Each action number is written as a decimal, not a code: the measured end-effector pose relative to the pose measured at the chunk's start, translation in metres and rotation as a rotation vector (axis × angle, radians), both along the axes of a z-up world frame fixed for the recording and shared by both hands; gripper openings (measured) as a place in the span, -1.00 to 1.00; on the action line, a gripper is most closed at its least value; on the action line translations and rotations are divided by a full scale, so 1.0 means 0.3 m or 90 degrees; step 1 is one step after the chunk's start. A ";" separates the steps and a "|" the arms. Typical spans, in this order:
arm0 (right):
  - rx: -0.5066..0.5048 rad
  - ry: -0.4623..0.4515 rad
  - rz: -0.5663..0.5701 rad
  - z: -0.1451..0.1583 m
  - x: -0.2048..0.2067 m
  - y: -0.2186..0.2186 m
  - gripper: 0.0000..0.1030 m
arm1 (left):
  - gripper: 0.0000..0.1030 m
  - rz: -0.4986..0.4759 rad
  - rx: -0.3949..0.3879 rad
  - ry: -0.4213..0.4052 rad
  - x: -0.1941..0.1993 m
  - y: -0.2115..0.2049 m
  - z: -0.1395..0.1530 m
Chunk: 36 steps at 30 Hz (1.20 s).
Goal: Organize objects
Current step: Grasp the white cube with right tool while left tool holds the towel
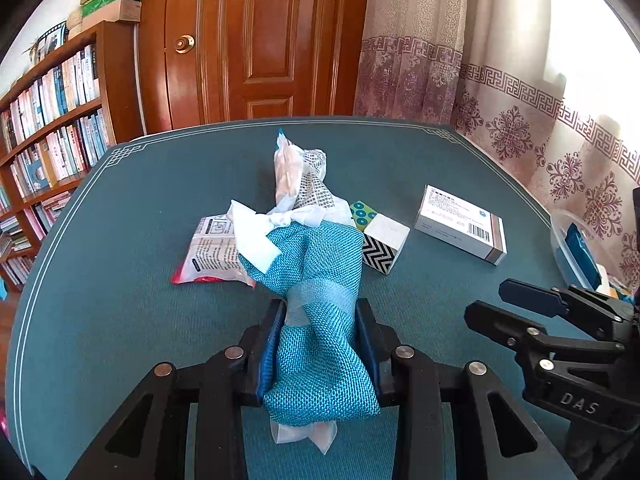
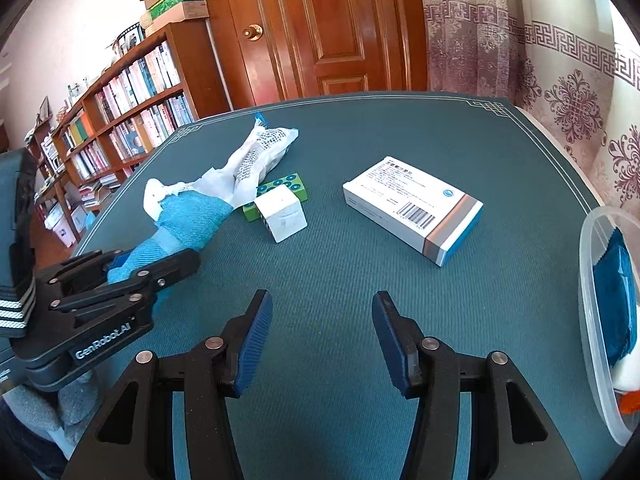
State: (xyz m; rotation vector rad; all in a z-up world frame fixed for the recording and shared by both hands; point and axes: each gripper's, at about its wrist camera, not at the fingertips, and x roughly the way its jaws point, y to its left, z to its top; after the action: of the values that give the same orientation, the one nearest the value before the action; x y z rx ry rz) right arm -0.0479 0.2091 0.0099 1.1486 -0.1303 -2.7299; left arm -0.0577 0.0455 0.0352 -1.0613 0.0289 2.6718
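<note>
My left gripper [image 1: 320, 320] is shut on a blue woven pouch [image 1: 320, 280] with white lining, held just above the teal table; it also shows in the right wrist view [image 2: 188, 224]. Beyond it lie a red-edged packet [image 1: 208, 252], a white printed bag [image 1: 304, 180], a green dotted block [image 1: 362, 214], a white cube with a zigzag side [image 1: 386, 242] and a white medicine box [image 1: 460, 224]. My right gripper [image 2: 322, 320] is open and empty over bare table, with the medicine box [image 2: 412, 204] ahead and to the right.
A clear plastic tub [image 2: 600, 320] holding a blue item stands at the table's right edge. A bookshelf [image 2: 120, 120], a wooden door [image 2: 320, 28] and curtains [image 2: 560, 80] are behind the table.
</note>
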 end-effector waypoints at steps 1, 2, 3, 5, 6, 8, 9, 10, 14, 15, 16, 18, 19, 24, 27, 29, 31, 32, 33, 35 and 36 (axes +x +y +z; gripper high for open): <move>-0.002 -0.003 0.005 -0.004 -0.019 -0.007 0.04 | -0.28 0.007 0.005 0.002 0.001 -0.013 0.007; -0.004 -0.007 0.007 -0.008 -0.036 -0.013 0.04 | -0.28 0.014 0.009 0.004 0.001 -0.025 0.012; -0.007 -0.011 0.009 -0.011 -0.055 -0.019 0.04 | -0.28 0.022 0.012 0.005 0.000 -0.035 0.015; -0.011 -0.015 0.016 -0.016 -0.089 -0.031 0.04 | -0.28 0.039 0.015 0.006 -0.006 -0.053 0.018; -0.013 -0.015 0.018 -0.016 -0.106 -0.038 0.04 | -0.28 0.048 0.014 0.006 -0.009 -0.062 0.018; -0.014 -0.015 0.024 -0.019 -0.136 -0.057 0.04 | -0.28 0.066 0.011 0.007 -0.012 -0.075 0.017; -0.013 -0.014 0.026 -0.019 -0.152 -0.066 0.04 | -0.28 0.073 0.010 0.007 -0.014 -0.079 0.016; -0.010 -0.014 0.028 -0.022 -0.169 -0.077 0.04 | -0.28 0.080 0.009 0.008 -0.013 -0.084 0.016; 0.004 -0.014 0.035 -0.031 -0.231 -0.116 0.04 | -0.28 0.095 0.003 0.011 -0.012 -0.092 0.016; 0.006 -0.013 0.035 -0.032 -0.244 -0.122 0.04 | -0.28 0.098 0.001 0.013 -0.009 -0.093 0.017; 0.008 -0.012 0.034 -0.033 -0.255 -0.128 0.04 | -0.28 0.099 0.001 0.014 -0.008 -0.093 0.018; 0.013 -0.011 0.034 -0.036 -0.276 -0.137 0.04 | -0.28 0.100 0.004 0.014 -0.007 -0.097 0.019; 0.015 -0.012 0.035 -0.038 -0.284 -0.141 0.04 | -0.28 0.101 0.004 0.013 -0.006 -0.099 0.019; 0.023 -0.017 0.039 -0.057 -0.299 -0.156 -0.17 | -0.28 0.099 0.008 0.010 -0.005 -0.100 0.018; 0.029 -0.013 0.040 -0.055 -0.288 -0.158 -0.20 | -0.28 0.097 0.010 0.011 -0.003 -0.099 0.021; 0.024 -0.013 0.039 -0.052 -0.275 -0.155 -0.20 | -0.28 0.095 0.012 0.010 -0.003 -0.098 0.022; 0.023 -0.013 0.039 -0.051 -0.257 -0.150 -0.20 | -0.28 0.093 0.013 0.010 -0.003 -0.096 0.023; 0.022 -0.014 0.038 -0.051 -0.247 -0.147 -0.20 | -0.28 0.092 0.013 0.010 -0.002 -0.095 0.023; 0.021 -0.014 0.037 -0.050 -0.235 -0.144 -0.20 | -0.28 0.091 0.013 0.011 -0.001 -0.093 0.024; 0.018 -0.015 0.035 -0.047 -0.211 -0.137 -0.20 | -0.28 0.087 0.013 0.011 0.001 -0.089 0.025; 0.017 -0.016 0.033 -0.046 -0.199 -0.132 -0.20 | -0.28 0.085 0.013 0.011 0.003 -0.086 0.026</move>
State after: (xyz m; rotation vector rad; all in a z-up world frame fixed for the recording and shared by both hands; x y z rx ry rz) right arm -0.1075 0.1694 -0.0039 1.1761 -0.0673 -2.6804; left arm -0.0570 0.0196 0.0429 -1.0681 -0.0680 2.7937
